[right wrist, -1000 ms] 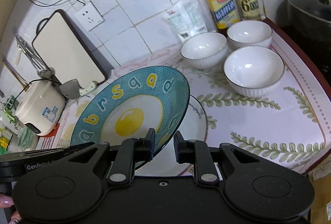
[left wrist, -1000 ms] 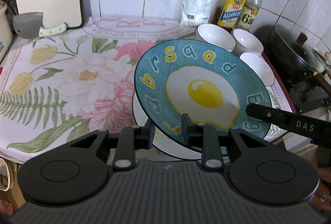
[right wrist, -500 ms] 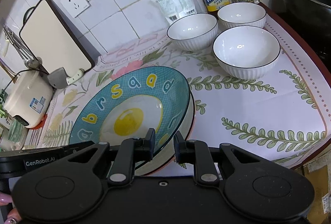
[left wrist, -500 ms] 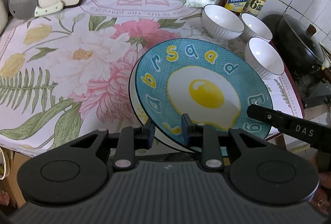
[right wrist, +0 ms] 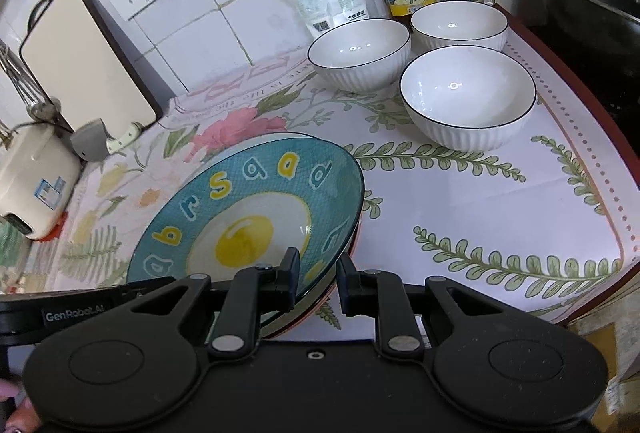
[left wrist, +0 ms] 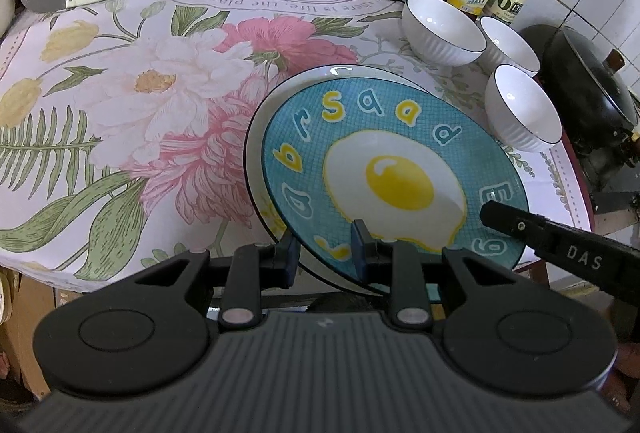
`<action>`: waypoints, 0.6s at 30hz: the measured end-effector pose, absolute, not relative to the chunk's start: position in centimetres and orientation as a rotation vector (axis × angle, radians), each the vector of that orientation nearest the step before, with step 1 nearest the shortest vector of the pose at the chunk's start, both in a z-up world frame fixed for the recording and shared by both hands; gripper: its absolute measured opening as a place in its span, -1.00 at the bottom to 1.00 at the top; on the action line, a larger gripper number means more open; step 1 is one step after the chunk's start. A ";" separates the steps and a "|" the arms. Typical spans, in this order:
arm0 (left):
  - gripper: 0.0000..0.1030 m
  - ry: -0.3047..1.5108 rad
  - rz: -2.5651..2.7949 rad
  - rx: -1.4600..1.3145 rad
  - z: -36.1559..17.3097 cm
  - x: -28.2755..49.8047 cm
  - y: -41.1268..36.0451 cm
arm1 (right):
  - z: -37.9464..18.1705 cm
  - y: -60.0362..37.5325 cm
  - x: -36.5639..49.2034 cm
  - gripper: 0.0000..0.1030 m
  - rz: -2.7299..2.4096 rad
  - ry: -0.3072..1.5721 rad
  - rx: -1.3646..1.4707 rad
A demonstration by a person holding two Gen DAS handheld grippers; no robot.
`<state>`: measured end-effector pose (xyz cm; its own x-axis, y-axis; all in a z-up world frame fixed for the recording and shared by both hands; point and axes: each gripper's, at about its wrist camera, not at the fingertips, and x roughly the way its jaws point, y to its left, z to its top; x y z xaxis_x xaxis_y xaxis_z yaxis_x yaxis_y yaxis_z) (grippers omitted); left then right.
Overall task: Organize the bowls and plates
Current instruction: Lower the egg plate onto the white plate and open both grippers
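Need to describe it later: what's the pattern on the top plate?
Teal plate with a fried egg and yellow and white letters; clearest in the left wrist view.

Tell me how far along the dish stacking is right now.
In hand: both grippers, left and right, hold the egg plate by its rim, just above the white plate under it; whether they touch is unclear. Left: release it, then the three bowls standing apart, unstacked.

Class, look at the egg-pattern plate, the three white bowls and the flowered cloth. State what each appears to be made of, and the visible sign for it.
Egg-pattern plate: probably glazed ceramic; glossy highlights on the printed yolk.
Three white bowls: likely glazed ceramic or porcelain; bright glints inside, ribbed walls, thin dark rims.
Flowered cloth: seemingly wipeable plastic or coated fabric, with a smooth, faintly shiny print; uncertain.
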<state>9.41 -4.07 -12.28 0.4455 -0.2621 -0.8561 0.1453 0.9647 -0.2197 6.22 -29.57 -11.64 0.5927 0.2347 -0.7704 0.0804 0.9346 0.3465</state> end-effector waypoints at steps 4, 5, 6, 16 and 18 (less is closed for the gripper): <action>-0.51 1.084 -0.255 -0.112 -12.2 9.5 -4.2 | -11.8 -29.3 6.2 -0.53 0.090 0.947 0.343; -0.51 1.084 -0.256 -0.100 -12.1 9.4 -4.4 | -11.8 -29.1 6.3 -0.53 0.084 0.954 0.322; -0.51 1.085 -0.255 -0.091 -12.1 9.5 -4.5 | -11.8 -28.8 6.3 -0.53 0.078 0.959 0.300; -0.50 1.098 -0.223 -0.090 -12.4 10.0 -4.7 | -12.0 -27.7 6.3 -0.49 0.064 0.931 0.202; -0.50 1.095 -0.214 -0.095 -12.5 10.0 -4.7 | -12.2 -27.7 6.3 -0.48 0.065 0.917 0.203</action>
